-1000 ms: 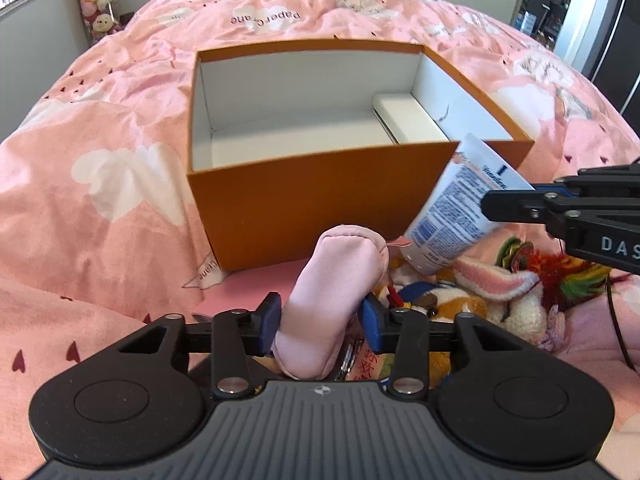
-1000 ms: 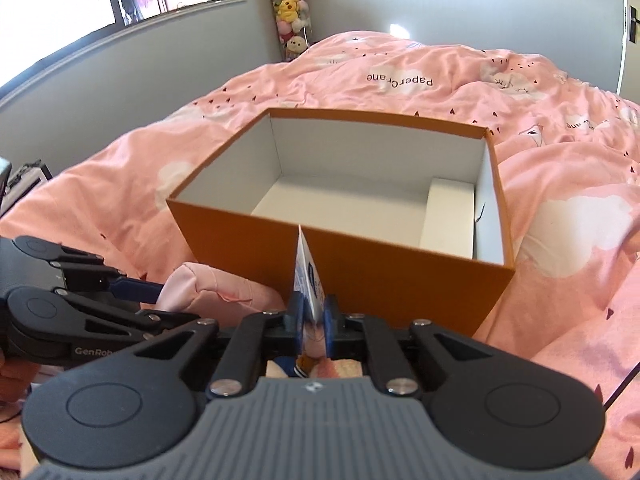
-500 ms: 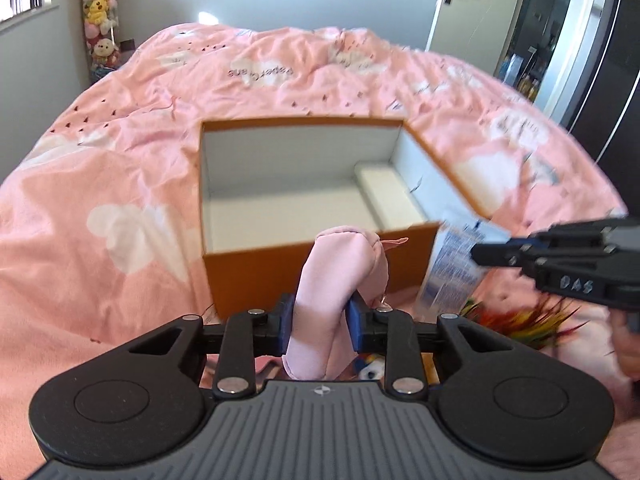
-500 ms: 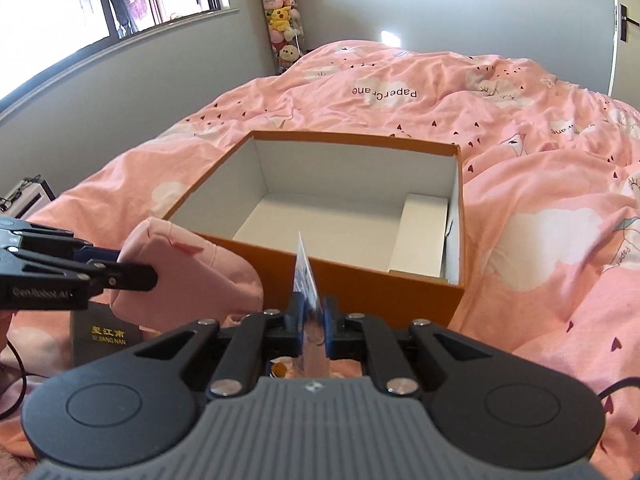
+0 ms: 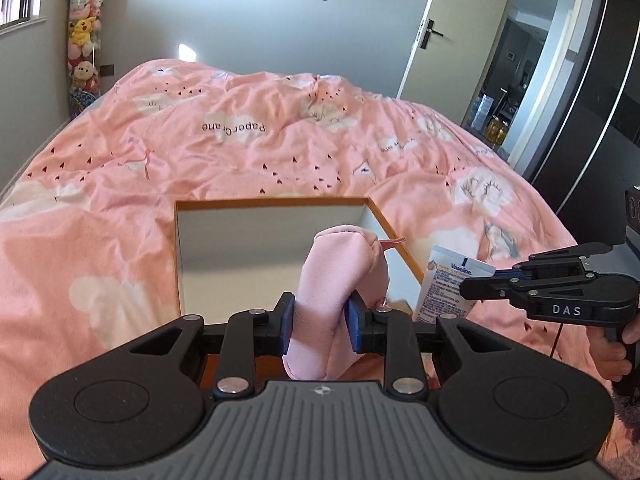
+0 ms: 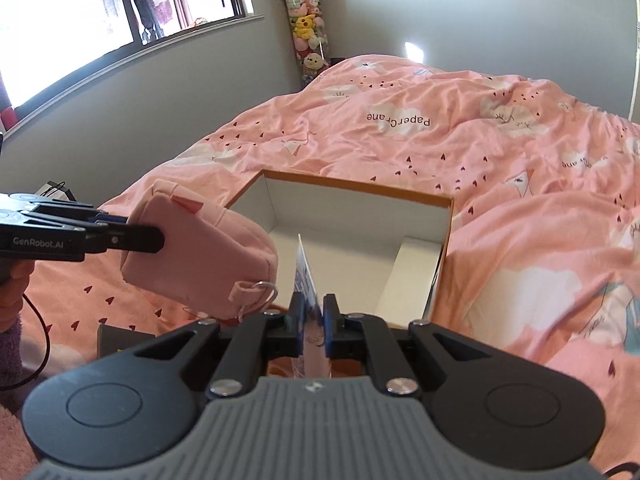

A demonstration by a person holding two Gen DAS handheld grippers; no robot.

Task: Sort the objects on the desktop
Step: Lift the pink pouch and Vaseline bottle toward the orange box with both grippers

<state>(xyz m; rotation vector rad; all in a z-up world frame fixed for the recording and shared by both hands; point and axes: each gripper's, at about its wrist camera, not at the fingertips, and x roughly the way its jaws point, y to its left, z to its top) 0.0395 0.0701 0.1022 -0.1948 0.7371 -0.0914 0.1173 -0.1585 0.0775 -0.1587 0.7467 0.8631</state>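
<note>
On the pink bed (image 5: pixel 280 152) our left gripper (image 5: pixel 318 322) clamps the pouch (image 5: pixel 336 276) and our right gripper (image 6: pixel 312 318) clamps the Vaseline tube (image 6: pixel 306 284), both above the orange box (image 6: pixel 360 192).

Pink duvet bed (image 5: pixel 280 152), grey walls (image 5: pixel 224 20), bright window (image 6: pixel 100 20), open door (image 5: pixel 448 40), hanging plush toys (image 6: pixel 306 28)

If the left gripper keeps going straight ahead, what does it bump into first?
Probably the orange box: the left hand-held gripper, shut on the pink pouch, points at its open white inside. Depth is unclear; it might pass above.
</note>
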